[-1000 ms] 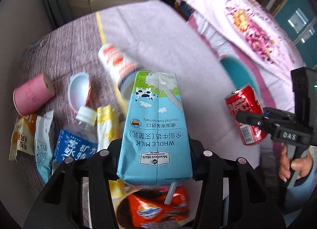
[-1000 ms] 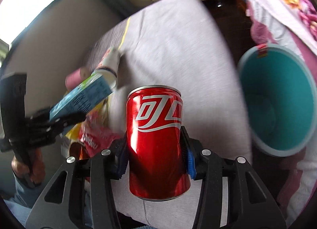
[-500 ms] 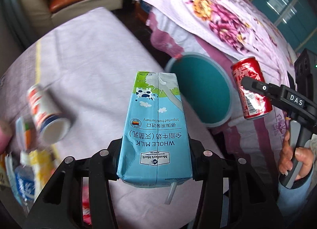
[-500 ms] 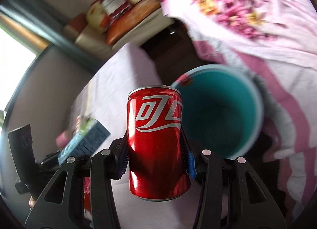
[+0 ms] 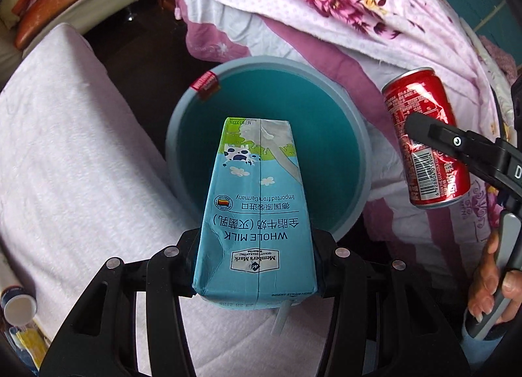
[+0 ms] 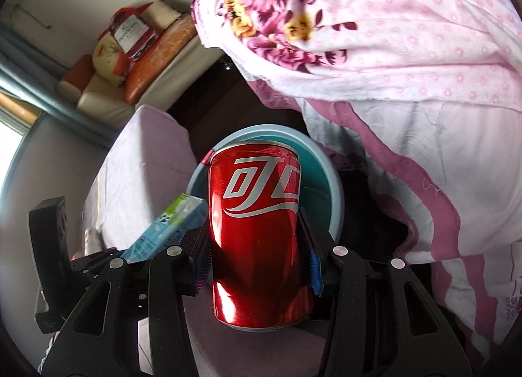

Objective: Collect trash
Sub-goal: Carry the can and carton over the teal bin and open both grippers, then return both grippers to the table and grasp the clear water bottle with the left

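Observation:
My left gripper (image 5: 256, 258) is shut on a blue whole-milk carton (image 5: 257, 210) with a white straw at its base. The carton hangs over the mouth of a teal bin (image 5: 352, 122) with a pale blue rim. My right gripper (image 6: 257, 256) is shut on a red cola can (image 6: 257, 233), held upright just in front of the bin (image 6: 336, 194). In the left wrist view the can (image 5: 427, 145) hangs right of the bin, beyond its rim, in the right gripper (image 5: 434, 135). The right wrist view also catches the carton (image 6: 169, 227) at lower left.
A lilac-covered table (image 5: 71, 155) lies left of the bin, with a paper cup (image 5: 16, 308) and wrappers at its lower left edge. A pink floral quilt (image 5: 342, 5) drapes behind and right of the bin. A person's hand (image 5: 492, 282) grips the right tool's handle.
Both grippers swung away from the littered table toward the bin. The carton now hangs over the bin's mouth; the can has come close beside it. Both grips are unchanged.

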Demonstrator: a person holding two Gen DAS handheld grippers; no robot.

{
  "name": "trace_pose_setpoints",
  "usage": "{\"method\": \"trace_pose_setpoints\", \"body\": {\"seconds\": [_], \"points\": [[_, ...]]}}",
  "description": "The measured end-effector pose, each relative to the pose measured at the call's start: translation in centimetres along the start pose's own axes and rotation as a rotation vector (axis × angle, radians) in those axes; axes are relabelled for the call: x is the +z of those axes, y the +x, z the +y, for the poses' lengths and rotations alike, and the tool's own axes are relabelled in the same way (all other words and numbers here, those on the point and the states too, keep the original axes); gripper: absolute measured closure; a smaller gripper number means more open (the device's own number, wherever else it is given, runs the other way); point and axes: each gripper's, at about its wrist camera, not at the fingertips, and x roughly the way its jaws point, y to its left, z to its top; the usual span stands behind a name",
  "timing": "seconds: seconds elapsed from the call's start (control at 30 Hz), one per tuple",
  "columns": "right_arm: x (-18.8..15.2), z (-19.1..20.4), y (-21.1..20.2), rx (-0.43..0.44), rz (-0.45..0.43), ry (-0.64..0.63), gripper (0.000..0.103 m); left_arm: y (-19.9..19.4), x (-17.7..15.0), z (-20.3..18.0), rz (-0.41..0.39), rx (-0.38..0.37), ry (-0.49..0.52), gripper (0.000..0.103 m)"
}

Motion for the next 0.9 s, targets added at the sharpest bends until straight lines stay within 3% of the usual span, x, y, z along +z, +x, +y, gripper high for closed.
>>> {"method": "trace_pose_setpoints", "body": {"seconds": [0.1,0.23,0.8,0.9], "points": [[0.2,-0.1,0.6,-0.007,0.01,-0.002,0.058,0.6,0.3,-0.3,0.007,0.009,0.007,0.048],[0.3,-0.1,1.1,-0.006,0.021,0.002,0.058,0.1,0.5,-0.2,-0.022,0.02,0.0,0.021],[-0.9,3.5,2.5,-0.023,0.082,-0.06,0.056,-4.3,-2.2,3.4,-0.081,-0.025,-0.079,0.015],[-1.3,4.6,2.7,-0.028,0.085,-0.073,0.04,-4.9,-2.9,4.5,-0.091,-0.025,-0.1,0.014]]}}
